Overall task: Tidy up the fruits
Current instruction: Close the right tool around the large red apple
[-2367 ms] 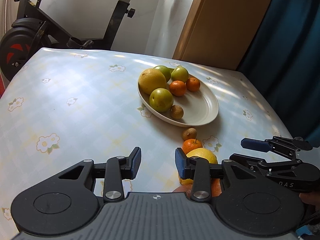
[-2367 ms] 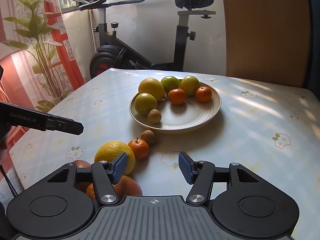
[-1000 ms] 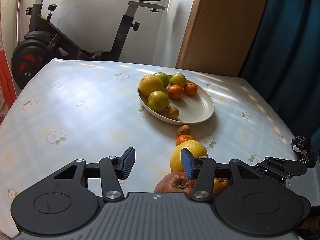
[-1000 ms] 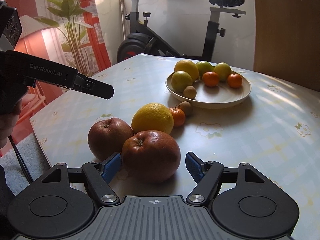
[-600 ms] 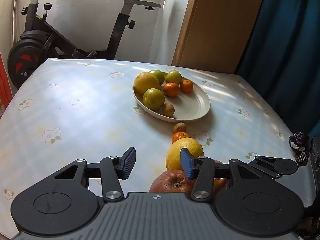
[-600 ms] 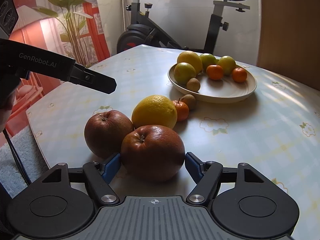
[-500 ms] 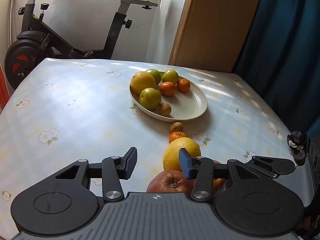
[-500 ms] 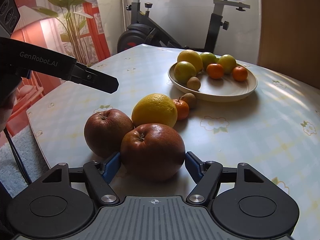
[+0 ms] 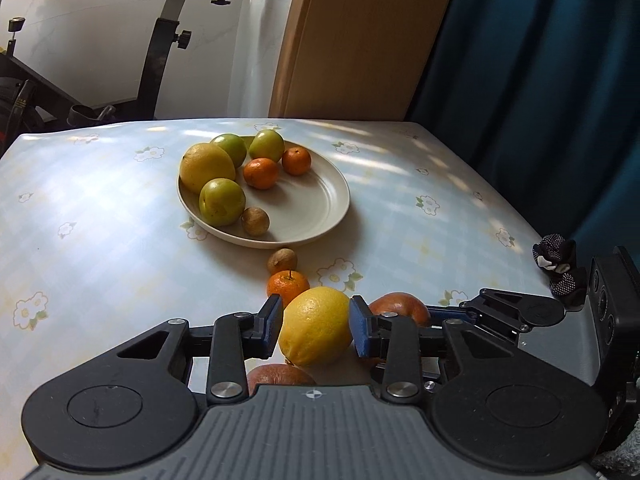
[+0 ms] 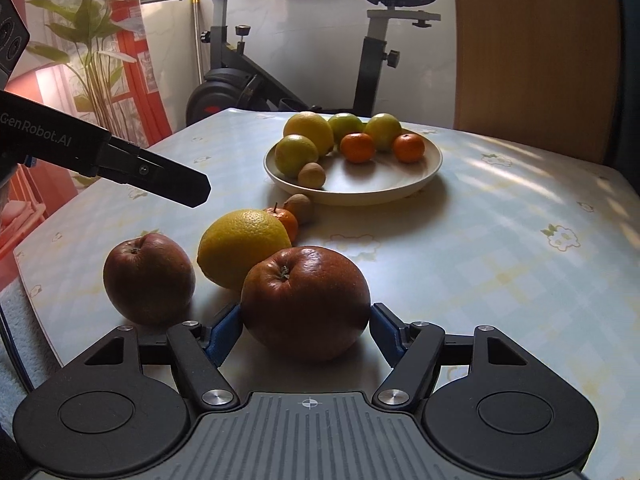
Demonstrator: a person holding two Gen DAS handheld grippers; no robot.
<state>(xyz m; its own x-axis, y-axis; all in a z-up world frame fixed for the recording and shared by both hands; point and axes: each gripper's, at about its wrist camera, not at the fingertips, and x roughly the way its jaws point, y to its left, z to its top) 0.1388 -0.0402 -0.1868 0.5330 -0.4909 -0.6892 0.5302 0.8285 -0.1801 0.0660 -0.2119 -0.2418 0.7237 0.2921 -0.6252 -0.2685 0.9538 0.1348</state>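
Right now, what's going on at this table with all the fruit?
A person is sorting fruit with two handheld grippers. The left gripper straddles the loose lemon, pads at its sides; the right gripper brackets the nearer red apple. Whether either is clamped is unclear. A second apple, a tangerine and a small brown fruit sit beside the plate, which holds seven fruits.

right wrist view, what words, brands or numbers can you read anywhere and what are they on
"GenRobot.AI": white lettering on the black side of the left gripper, which reaches in from the left above the table.
No other text can be read in either view: the fruit, the plate and the exercise bike show no labels, and the papers in the window at top left are too blurred to read.
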